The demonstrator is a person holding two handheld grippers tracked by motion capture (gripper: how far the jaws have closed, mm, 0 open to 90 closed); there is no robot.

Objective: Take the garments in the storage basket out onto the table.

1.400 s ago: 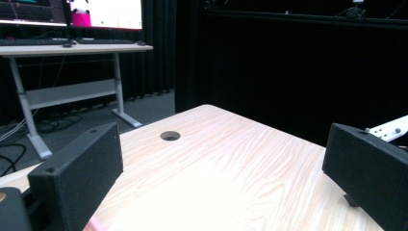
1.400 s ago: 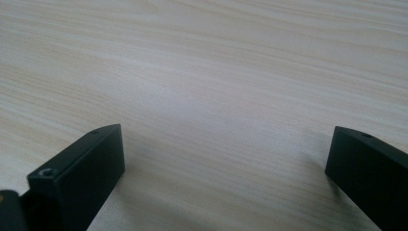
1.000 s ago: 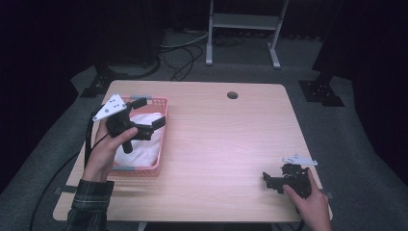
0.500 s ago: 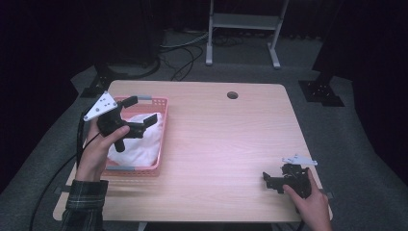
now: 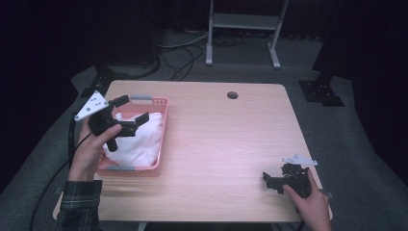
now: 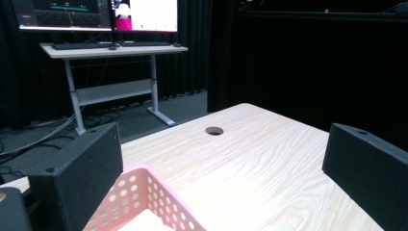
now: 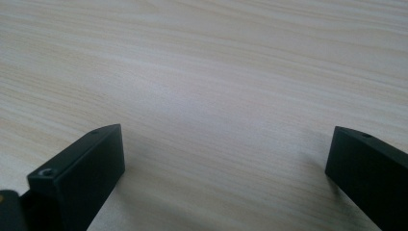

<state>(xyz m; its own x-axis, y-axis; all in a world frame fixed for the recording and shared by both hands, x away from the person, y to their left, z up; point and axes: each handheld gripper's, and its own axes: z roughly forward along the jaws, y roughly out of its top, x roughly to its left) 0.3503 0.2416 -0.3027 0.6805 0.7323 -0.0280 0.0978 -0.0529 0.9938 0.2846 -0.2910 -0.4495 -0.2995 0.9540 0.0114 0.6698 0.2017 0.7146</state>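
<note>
Light wood-grain bench (image 5: 226,144) with a round cable hole (image 5: 232,95) near its far edge. A pink perforated basket (image 5: 161,113) stands at the bench's left side and holds a crumpled white cloth (image 5: 144,137). The left tool (image 5: 129,109) hangs above the basket's far left part, jaws wide apart and empty; its grey three-cornered plate (image 5: 91,105) faces up. In the left gripper view the basket's rim (image 6: 144,197) lies between the 2 jaws, and beyond the bench a desk (image 6: 110,47) carries 2 lit monitors (image 6: 96,13); their writing is too small to read. The right tool (image 5: 269,180) rests low at the bench's near right corner, jaws spread over bare wood (image 7: 216,96). Since 0.5 s ago the left tool has drawn slightly toward the basket's left rim; the right tool has not moved.
</note>
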